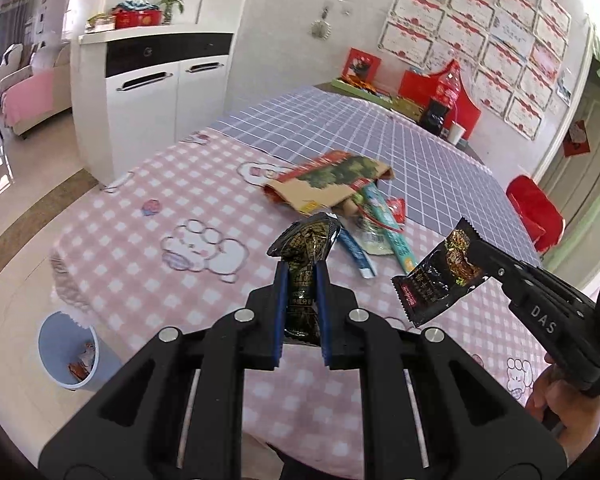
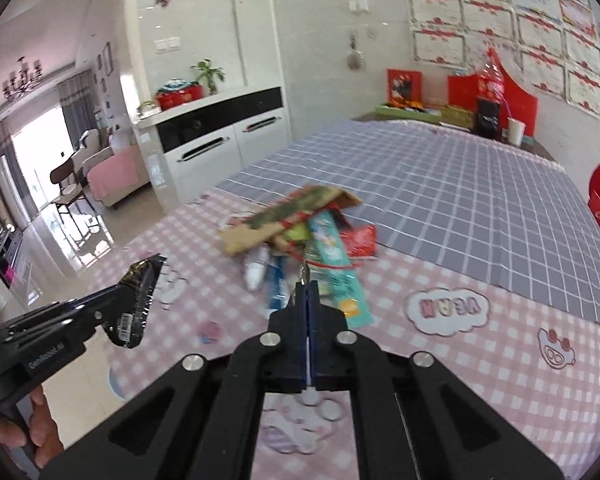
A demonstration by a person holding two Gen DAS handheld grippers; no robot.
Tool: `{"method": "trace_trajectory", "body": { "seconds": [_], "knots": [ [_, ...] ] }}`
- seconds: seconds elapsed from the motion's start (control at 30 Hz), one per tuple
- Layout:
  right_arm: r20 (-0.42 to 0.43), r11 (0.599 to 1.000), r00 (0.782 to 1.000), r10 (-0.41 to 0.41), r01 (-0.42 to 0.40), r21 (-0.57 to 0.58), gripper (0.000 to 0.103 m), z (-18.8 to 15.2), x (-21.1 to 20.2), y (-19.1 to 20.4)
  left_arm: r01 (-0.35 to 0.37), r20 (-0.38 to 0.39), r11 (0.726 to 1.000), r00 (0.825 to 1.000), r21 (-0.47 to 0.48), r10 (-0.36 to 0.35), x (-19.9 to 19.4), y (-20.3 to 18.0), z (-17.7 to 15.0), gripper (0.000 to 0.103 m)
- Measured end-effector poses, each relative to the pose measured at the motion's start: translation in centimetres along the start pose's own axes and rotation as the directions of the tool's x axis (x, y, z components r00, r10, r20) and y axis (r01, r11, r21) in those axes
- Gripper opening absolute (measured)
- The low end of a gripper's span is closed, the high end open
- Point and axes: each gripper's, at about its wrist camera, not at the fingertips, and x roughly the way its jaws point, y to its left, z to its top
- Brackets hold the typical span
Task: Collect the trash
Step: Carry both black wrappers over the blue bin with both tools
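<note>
Black crinkled foil wrapper [image 1: 305,264] w/ gold print, left gripper [image 1: 302,280] pinching

Motion-blurred trash pile [image 2: 300,240]; bin [image 1: 66,350] partly behind tablecloth [image 1: 204,208].

A home: cloth-covered table [image 1: 148,216], sideboard [image 1: 148,92], sofa [image 2: 112,176].

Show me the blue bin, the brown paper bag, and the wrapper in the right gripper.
blue bin [image 1: 48,344]: left wrist view, outer wall.
brown paper bag [image 1: 300,196]: left wrist view, plain brown side.
wrapper [image 1: 436,280]: left wrist view, middle of dark packet.
</note>
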Motion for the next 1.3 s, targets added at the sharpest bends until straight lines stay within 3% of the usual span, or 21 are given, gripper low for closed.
{"method": "trace_trajectory", "body": {
  "seconds": [0.33,0.57,0.73,1.0,1.17,1.3],
  "knots": [
    [0.018,0.986,0.992,0.126,-0.123,-0.113,0.002,1.9,0.3,9.6,-0.061,0.054,0.994,0.996,-0.096,0.066,-3.7,7.2,0.1,0.014],
    [-0.031,0.941,0.964,0.264,-0.264,-0.211,0.002,2.5,2.7,19.3,-0.147,0.067,0.969,0.984,-0.201,0.163,-6.3,14.9,-0.7,0.014],
    [-0.097,0.891,0.928,0.360,-0.372,-0.259,0.002,2.3,5.6,26.4,-0.253,0.050,0.917,0.958,-0.307,0.282,-8.1,22.2,-1.7,0.014],
    [-0.230,0.809,0.859,0.457,-0.509,-0.295,0.002,0.8,10.8,36.9,-0.433,-0.031,0.791,0.884,-0.432,0.467,-9.4,32.7,-4.0,0.014],
    [-0.305,0.777,0.836,0.456,-0.541,-0.320,0.002,-0.9,14.5,42.1,-0.470,-0.112,0.730,0.868,-0.495,0.483,-7.9,38.2,-5.5,0.014],
    [-0.343,0.770,0.827,0.446,-0.550,-0.324,0.002,-2.0,16.8,44.3,-0.485,-0.145,0.706,0.862,-0.516,0.486,-6.6,41.1,-5.8,0.014]
  ]
}}
